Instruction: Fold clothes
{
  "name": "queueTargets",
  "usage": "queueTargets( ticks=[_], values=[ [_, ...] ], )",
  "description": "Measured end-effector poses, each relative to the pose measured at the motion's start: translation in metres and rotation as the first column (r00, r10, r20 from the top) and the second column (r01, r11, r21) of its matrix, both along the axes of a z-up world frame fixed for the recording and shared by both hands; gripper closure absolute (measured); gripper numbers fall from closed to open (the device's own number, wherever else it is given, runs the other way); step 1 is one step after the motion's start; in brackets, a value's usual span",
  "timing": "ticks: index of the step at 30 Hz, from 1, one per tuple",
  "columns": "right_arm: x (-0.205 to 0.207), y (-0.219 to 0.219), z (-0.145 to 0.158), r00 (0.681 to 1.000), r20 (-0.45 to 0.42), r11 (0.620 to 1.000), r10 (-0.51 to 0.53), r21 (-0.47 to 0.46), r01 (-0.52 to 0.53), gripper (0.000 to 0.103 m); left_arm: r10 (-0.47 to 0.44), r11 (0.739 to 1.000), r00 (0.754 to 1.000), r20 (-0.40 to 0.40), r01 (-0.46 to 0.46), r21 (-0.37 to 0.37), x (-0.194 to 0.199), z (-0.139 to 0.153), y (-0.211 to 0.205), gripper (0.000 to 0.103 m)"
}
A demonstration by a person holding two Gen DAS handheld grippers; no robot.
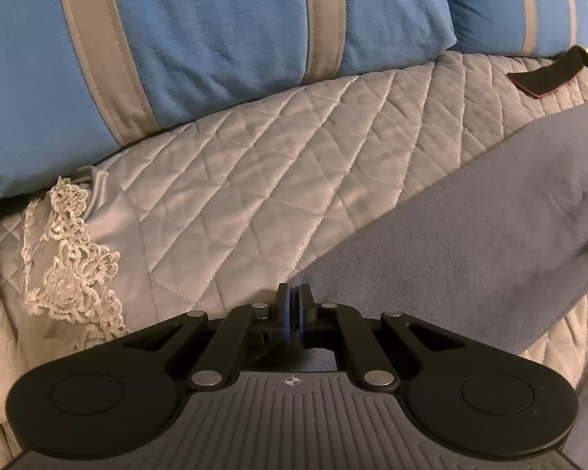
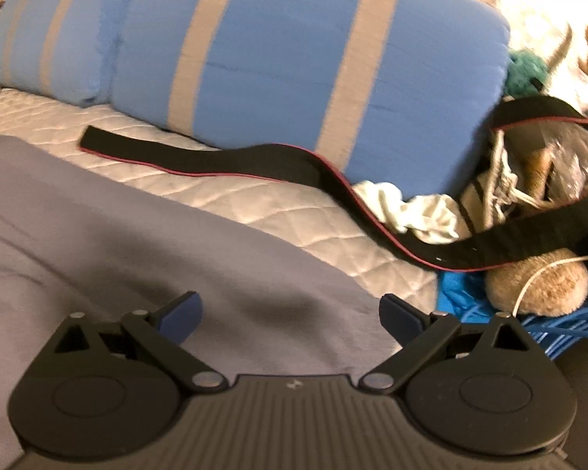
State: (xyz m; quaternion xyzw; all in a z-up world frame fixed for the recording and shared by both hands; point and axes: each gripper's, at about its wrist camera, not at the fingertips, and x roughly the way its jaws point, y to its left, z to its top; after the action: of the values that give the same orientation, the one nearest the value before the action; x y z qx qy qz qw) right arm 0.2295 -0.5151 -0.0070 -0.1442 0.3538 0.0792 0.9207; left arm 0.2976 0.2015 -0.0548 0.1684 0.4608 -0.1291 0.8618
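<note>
Quilted beige bed cover [image 1: 278,180] w/ blue-and-tan striped pillows [image 1: 223,31] behind is carrying the flat grey-blue fabric garment [image 1: 470,227], its near corner being pinched by the left claw [image 1: 293,305], prob. for folding, while the right claw [image 2: 290,319] is hovering spread over it.

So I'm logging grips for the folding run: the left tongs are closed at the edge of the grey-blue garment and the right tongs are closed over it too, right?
Not quite. The left tongs are closed at the edge of the grey-blue garment, but the right tongs stand wide open above the cloth, with nothing pinched between them. The right wrist view shows it.
</note>
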Motion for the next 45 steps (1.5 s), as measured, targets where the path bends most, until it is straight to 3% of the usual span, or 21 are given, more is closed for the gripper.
queueTargets(
  ticks=[10, 20, 21, 22, 23, 27, 30, 38, 45],
  values=[
    [0.051, -0.023, -0.011, 0.998, -0.016, 0.996, -0.063, 0.054, 0.064, 0.010, 0.023, 0.999, 1.000, 0.016, -0.022, -0.038, -0.002, -0.003, 0.005, 0.099],
    [0.105, -0.020, -0.048, 0.992, -0.129, 0.998, -0.007, 0.061, 0.015, 0.021, 0.027, 0.997, 1.000, 0.004, -0.027, -0.073, -0.001, -0.006, 0.010, 0.099],
    [0.108, -0.021, -0.053, 0.989, -0.146, 0.997, 0.004, 0.075, 0.008, 0.026, 0.027, 0.997, 1.000, 0.003, -0.027, -0.074, -0.001, -0.006, 0.010, 0.099],
    [0.110, -0.024, -0.056, 0.987, -0.159, 0.994, 0.013, 0.107, 0.004, 0.039, 0.027, 0.997, 1.000, 0.000, -0.027, -0.076, -0.001, -0.006, 0.010, 0.099],
    [0.110, -0.026, -0.057, 0.986, -0.164, 0.990, 0.023, 0.138, 0.000, 0.045, 0.027, 0.997, 1.000, -0.001, -0.027, -0.079, -0.001, -0.007, 0.011, 0.099],
    [0.108, -0.029, -0.053, 0.987, -0.157, 0.984, 0.033, 0.176, -0.005, 0.098, 0.030, 0.996, 1.000, -0.004, -0.031, -0.088, 0.000, -0.006, 0.012, 0.099],
    [0.102, -0.024, -0.044, 0.991, -0.128, 0.990, 0.034, 0.140, -0.016, 0.100, 0.041, 0.995, 0.999, -0.004, -0.041, -0.092, 0.001, -0.004, 0.013, 0.100],
    [0.063, -0.020, 0.003, 0.999, 0.038, 0.997, 0.017, 0.078, -0.020, 0.100, 0.021, 1.000, 0.988, 0.150, -0.018, -0.026, -0.028, 0.026, 0.003, 0.100],
    [-0.011, -0.026, 0.053, 0.984, 0.174, 0.997, 0.030, 0.071, -0.043, 0.100, -0.037, 0.995, 0.934, 0.354, 0.065, -0.070, -0.090, 0.084, 0.004, 0.100]
  ],
)
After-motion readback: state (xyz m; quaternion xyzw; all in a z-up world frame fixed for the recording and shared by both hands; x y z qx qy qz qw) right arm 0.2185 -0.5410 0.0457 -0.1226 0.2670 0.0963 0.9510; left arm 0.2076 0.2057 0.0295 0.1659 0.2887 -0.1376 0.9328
